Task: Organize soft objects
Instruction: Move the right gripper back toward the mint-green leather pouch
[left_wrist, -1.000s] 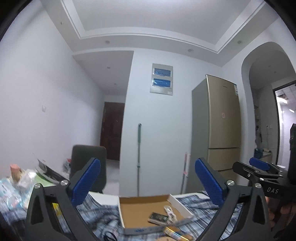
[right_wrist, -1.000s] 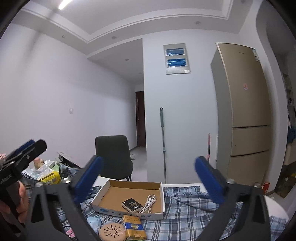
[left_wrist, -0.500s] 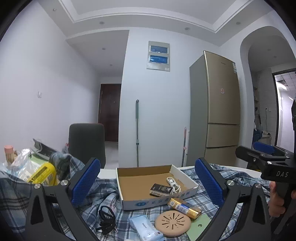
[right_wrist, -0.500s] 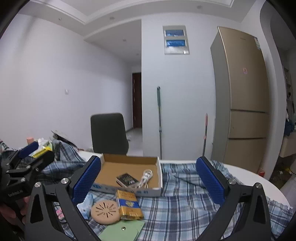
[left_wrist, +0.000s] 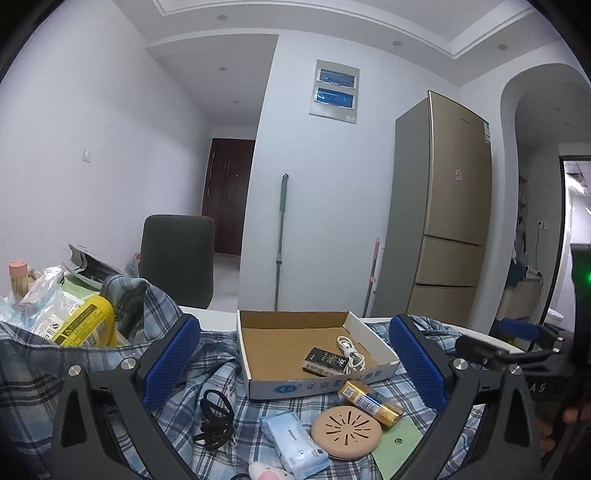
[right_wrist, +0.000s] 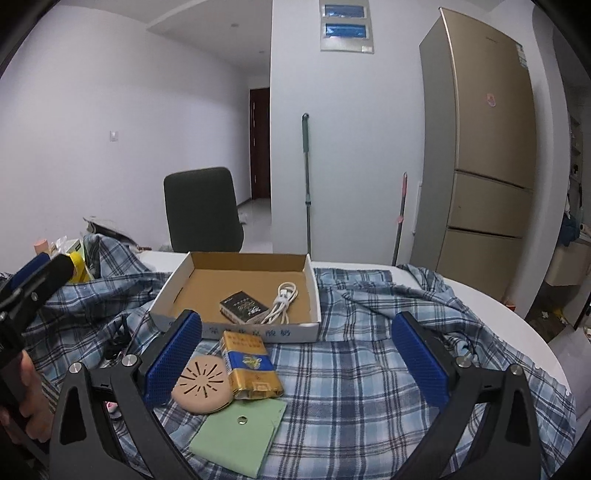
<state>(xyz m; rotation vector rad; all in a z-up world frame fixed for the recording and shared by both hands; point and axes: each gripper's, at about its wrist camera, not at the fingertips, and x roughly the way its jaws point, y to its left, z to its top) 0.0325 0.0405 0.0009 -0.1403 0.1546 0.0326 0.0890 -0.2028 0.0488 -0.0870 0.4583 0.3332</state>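
Both tools were spread wide and empty: left tool (left_wrist: 293, 365) hovered over the near-left clutter, right tool (right_wrist: 297, 358) hung above the plaid cloth (right_wrist: 369, 369) covering the bench (right_wrist: 517, 325). Nothing was touched by either; my read is the approach was only starting and no pick target was committed.

Task items sat near edge, centre-left. Tissue pack (left_wrist: 293, 441) lay flat on the cloth just left of the round tan disc (left_wrist: 346, 432). A pink plush bit (left_wrist: 264, 472) was cut off at the bottom edge, so identity is uncertain. Black hair ties (left_wrist: 216, 419) lay further left. The cardboard tray (right_wrist: 314, 295) sat far-centre, already holding a small dark box (right_wrist: 243, 306) and a white cable (right_wrist: 282, 301), so it looks like the drop-off bin, placed within reach of both tools.

View differences:
- Left wrist alone showed the tissue pack, plush and hair ties. In the right wrist view they were hidden behind that tool's left finger.
- Right wrist gave the clean look at the yellow pack (right_wrist: 249, 363), the green card (right_wrist: 238, 434) and the open cloth to the right.
- Each view caught the other tool at its margin, with a hand gripping it.

Soft items likely belong to the left tool, given its line of sight.
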